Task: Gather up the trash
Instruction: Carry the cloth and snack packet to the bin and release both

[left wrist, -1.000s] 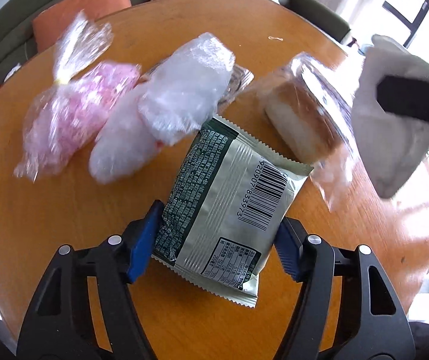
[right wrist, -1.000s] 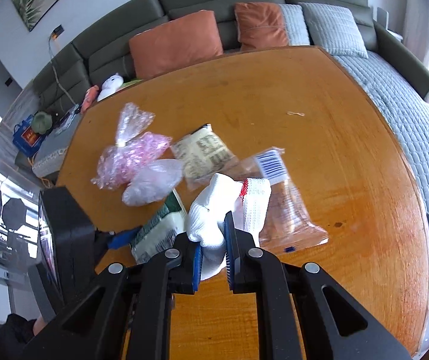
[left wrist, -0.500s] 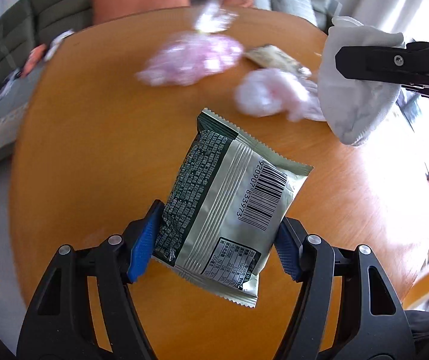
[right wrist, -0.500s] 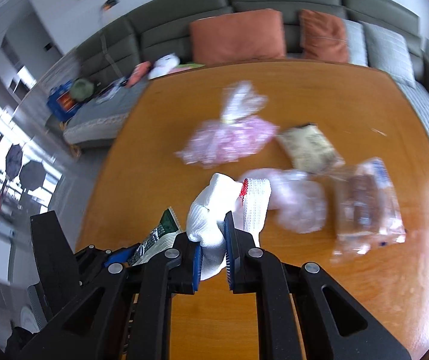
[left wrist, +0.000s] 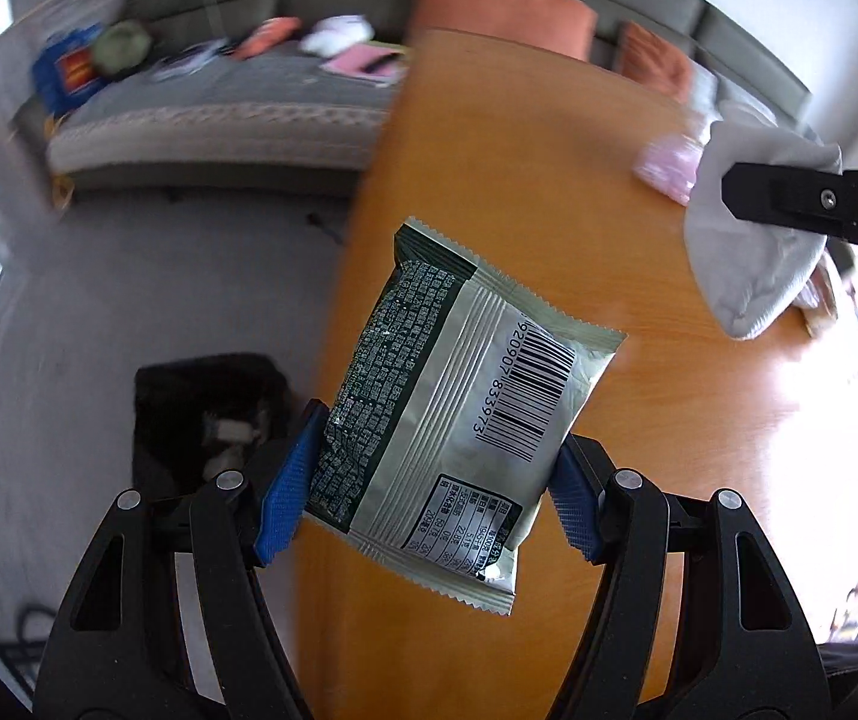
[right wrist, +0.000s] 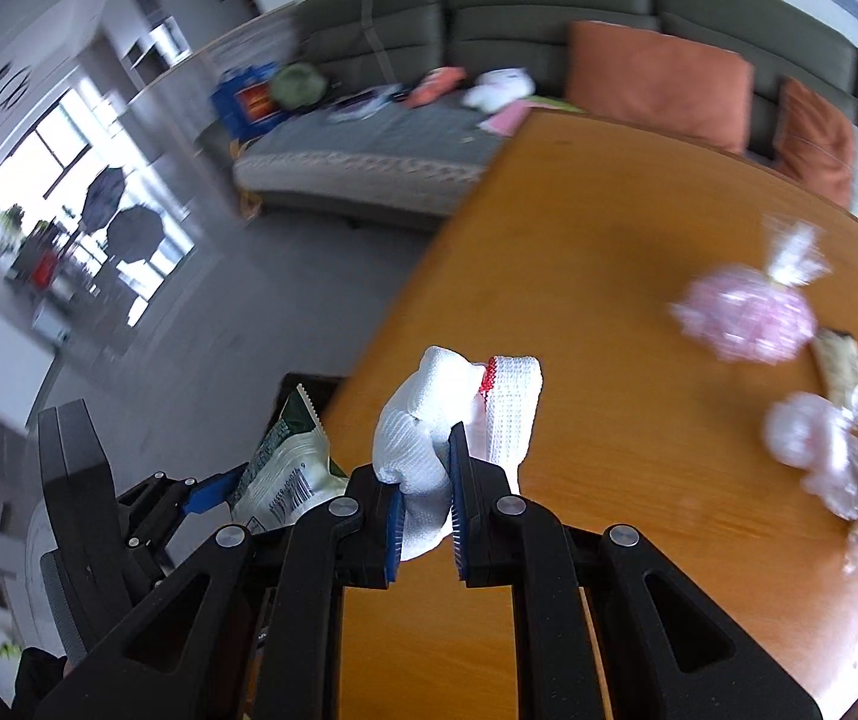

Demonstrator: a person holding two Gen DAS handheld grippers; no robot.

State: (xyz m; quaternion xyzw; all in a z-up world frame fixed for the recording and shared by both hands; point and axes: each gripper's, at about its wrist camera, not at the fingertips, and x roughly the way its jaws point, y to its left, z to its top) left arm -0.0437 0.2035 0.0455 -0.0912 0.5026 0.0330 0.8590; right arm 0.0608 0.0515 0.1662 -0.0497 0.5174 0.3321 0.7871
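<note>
Carrying trash off the counter (left wrist: pixel 489 192) edge toward the black bin (left wrist: pixel 207 408) on the floor, lower left of the left view; best to bring each piece squarely over the opening before letting go. Left tongs (left wrist: pixel 429 474) clamped across a green and silver snack packet (left wrist: pixel 459 402), centre frame, in the air. Right tongs (right wrist: pixel 426 507) pinched together on a white cloth glove (right wrist: pixel 429 438). Pink bag (right wrist: pixel 747 318) and clear wrappers (right wrist: pixel 819 456) lying on the counter at right

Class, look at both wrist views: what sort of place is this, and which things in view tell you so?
Most likely a home living room: a long grey-green sofa with orange cushions stands behind a wooden table, and a black bin sits on the floor beside the table.
</note>
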